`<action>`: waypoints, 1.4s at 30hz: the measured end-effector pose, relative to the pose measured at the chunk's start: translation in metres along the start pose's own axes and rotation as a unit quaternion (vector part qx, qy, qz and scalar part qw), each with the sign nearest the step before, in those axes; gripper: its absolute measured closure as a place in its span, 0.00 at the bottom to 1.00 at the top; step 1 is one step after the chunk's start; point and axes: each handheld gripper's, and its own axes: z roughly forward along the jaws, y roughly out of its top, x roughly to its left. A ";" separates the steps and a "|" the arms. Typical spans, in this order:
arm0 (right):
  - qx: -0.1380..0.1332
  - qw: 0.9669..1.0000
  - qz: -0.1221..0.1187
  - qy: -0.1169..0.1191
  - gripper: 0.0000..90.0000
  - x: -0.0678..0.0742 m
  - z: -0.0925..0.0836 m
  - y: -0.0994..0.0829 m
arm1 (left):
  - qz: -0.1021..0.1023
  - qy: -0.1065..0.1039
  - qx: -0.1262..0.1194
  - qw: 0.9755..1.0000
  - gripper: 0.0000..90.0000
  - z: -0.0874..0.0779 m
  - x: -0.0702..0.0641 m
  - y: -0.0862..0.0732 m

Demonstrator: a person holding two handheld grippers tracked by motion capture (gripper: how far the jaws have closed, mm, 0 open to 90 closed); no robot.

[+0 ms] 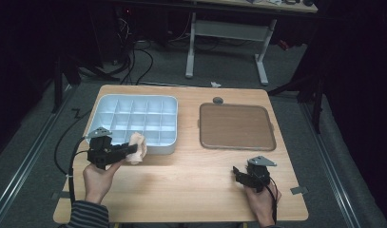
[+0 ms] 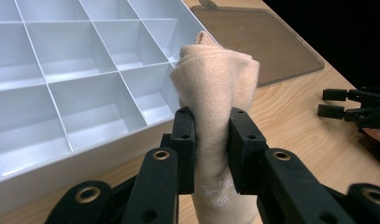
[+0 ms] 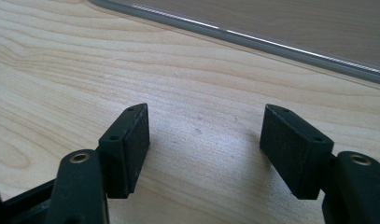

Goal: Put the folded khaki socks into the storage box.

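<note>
wooden table (image 1: 191, 166), light grain, carrying the rest. white compartment tray (image 1: 134, 107) on its far left, a grid of open cells; brown flat lid (image 1: 236, 127) on the far right, well apart from the tray.

left forearm in a striped sleeve comes in from the bottom left, left hand (image 1: 98, 179) wrapped under the left gripper (image 1: 133, 150), which lies roughly level and points right along the tray's near wall. right hand (image 1: 261, 199) low at the bottom right, holding the right gripper (image 1: 236, 172) close over the table, aimed left and away toward the lid's near edge.

beige rolled cloth (image 1: 138, 148) is pinched between the left gripper's jaws, pads pressed into its middle so it waists in. it sits just at the tray's near right corner, at the outer wall; touching or not, cannot tell. in the left gripper view the cloth's (image 2: 215, 93) long axis runs along the jaws, bunched end away toward the tray, lower end cut off at the frame's bottom. faint print low on it, unreadable.

right gripper (image 3: 204, 140) jaws spread wide, bare wood between them.
</note>
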 end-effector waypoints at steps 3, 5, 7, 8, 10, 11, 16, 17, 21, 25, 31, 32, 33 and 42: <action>0.000 1.000 0.001 0.000 0.37 0.000 0.000 0.000 | 0.002 0.001 0.002 1.000 0.83 0.002 0.000 0.003; 0.000 1.000 0.001 0.001 0.37 0.000 0.000 0.000 | -0.001 0.000 0.002 1.000 0.83 0.002 0.002 0.004; 0.000 1.000 0.002 0.001 0.37 0.000 0.000 0.000 | -0.002 0.001 0.002 1.000 0.83 0.003 0.003 0.004; 0.000 1.000 0.001 0.001 0.37 0.000 0.000 0.000 | -0.002 0.003 0.004 1.000 0.83 0.004 0.004 0.005; 0.000 1.000 0.002 0.001 0.37 0.000 0.000 0.000 | -0.001 0.004 0.005 1.000 0.83 0.004 0.004 0.006; 0.000 1.000 0.002 0.001 0.37 0.000 0.000 0.000 | 0.000 0.005 0.005 1.000 0.83 0.003 0.004 0.007; 0.000 1.000 0.000 0.001 0.37 0.000 0.000 0.000 | 0.002 0.008 0.004 1.000 0.83 0.002 0.006 0.011; 0.000 1.000 0.000 0.001 0.37 0.000 0.000 0.000 | 0.002 0.009 0.005 1.000 0.83 0.002 0.006 0.012; 0.000 1.000 0.000 0.001 0.37 0.000 0.000 0.000 | 0.003 0.011 0.004 1.000 0.83 0.001 0.006 0.013; 0.000 1.000 -0.001 0.000 0.37 0.000 0.000 0.000 | 0.001 0.014 0.004 1.000 0.83 0.001 0.009 0.014; 0.000 1.000 0.000 0.000 0.37 0.000 0.000 0.000 | -0.004 0.015 0.001 1.000 0.83 0.000 0.013 0.015; 0.000 1.000 -0.001 0.000 0.37 0.000 0.000 0.000 | -0.005 0.015 0.000 1.000 0.83 0.000 0.014 0.016; 0.000 1.000 0.000 0.000 0.37 0.000 0.000 0.000 | -0.006 0.016 0.000 1.000 0.83 0.000 0.015 0.016; 0.000 1.000 0.000 0.000 0.37 0.000 0.000 0.000 | -0.021 0.015 0.000 1.000 0.83 0.001 0.025 0.018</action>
